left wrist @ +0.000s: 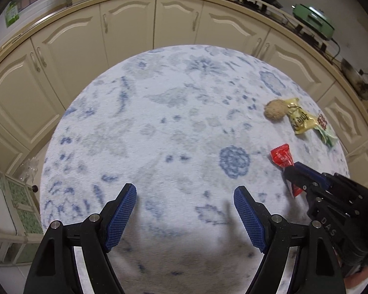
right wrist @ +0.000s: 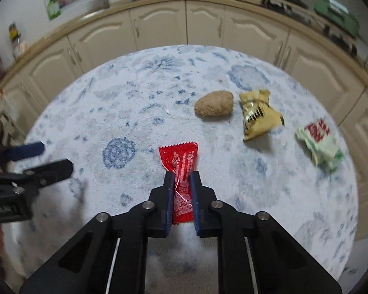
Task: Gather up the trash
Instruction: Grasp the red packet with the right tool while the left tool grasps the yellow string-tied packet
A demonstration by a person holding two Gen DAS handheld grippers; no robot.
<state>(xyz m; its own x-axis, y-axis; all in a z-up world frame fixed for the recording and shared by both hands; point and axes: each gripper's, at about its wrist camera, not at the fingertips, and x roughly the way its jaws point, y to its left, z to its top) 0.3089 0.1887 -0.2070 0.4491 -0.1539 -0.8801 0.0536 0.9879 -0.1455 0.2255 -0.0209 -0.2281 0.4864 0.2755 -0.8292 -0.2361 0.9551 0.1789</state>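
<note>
Centrally, one round desk [left wrist: 159, 122] under a white fleecy cloth printed with blue and grey flowers, set close before a run of cream kitchen cabinets [left wrist: 130, 24] with arched door panels and metal handles. Worktop above the cabinets: a green appliance [left wrist: 314, 20] with a black cord at the right, hanging utensils and a red item, blurred, near a window at the back. On the cloth, right-hand side: a tan fuzzy oval lump [right wrist: 214, 103]; just beside it a crumpled yellow wrapper [right wrist: 258, 115]; further right, apart, a white and green wrapper with red lettering [right wrist: 317, 144]. Nearer the front edge, a red wrapper [right wrist: 181, 171], lying lengthwise between the pads of the right hand-held gripper [right wrist: 181, 178], whose blue-faced jaws are pinched against both its sides, the free end fanning out beyond the tips. Left hand-held gripper [left wrist: 185, 201]: jaws spread wide, nothing between them, poised above bare cloth to the left of the red wrapper. Left of the desk, low down: a chair with a green patterned seat [left wrist: 19, 196].
</note>
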